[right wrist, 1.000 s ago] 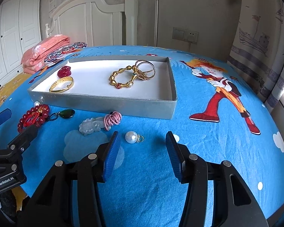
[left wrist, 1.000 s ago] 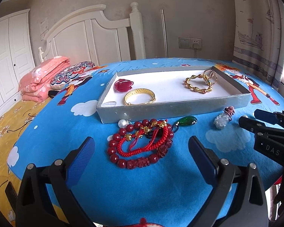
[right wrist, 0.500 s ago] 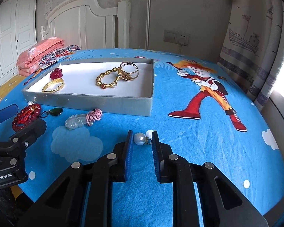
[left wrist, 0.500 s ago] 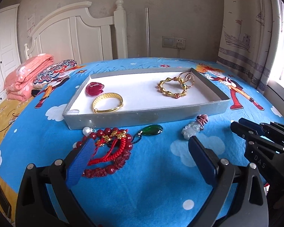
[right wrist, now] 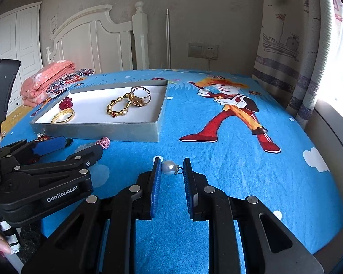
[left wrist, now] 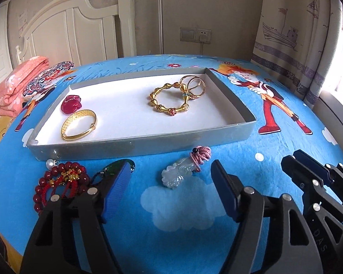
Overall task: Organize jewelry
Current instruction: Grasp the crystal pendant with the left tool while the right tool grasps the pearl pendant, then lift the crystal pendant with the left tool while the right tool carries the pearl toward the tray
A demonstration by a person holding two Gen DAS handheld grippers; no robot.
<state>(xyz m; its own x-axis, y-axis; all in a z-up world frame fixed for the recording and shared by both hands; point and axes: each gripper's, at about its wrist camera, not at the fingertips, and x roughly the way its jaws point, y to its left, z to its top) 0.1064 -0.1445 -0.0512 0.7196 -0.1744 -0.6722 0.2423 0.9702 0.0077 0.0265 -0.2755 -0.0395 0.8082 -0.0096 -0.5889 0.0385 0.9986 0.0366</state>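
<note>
Landmark: shallow grey cardboard tray with a white floor [left wrist: 135,147], lying on the blue cartoon-print bedsheet [left wrist: 285,141]; every place below is told against it
Already in the tray: a wide gold bangle [left wrist: 79,127] and a red rose-shaped stone [left wrist: 71,104] at its left end, a gold bamboo-link bracelet [left wrist: 169,101] and overlapping gold rings [left wrist: 193,86] toward its far right corner, which suggests sorted pieces go inside
Waiting outside: a pale jade carving tied with pink cord [left wrist: 183,173] just in front of the tray's near wall; a dark red bead bracelet with red cord [left wrist: 59,182] and a green teardrop pendant [left wrist: 113,167] in front of the near-left corner
Task's thing in hand: a small white pearl with a metal loop [right wrist: 170,167], on the sheet well in front of the tray's near-right corner
Right tongs [right wrist: 170,170]: parted narrowly, blue pads either side of the pearl, the left pad about touching it, the right pad just clear of the loop; not gripping yet, placed so that closing would pinch it
Left tongs [left wrist: 171,180]: wide open and empty, bracketing the jade carving, probably lined up as the next pick
Judgement: the pearl is round and may roll or squirt out from a pinch
</note>
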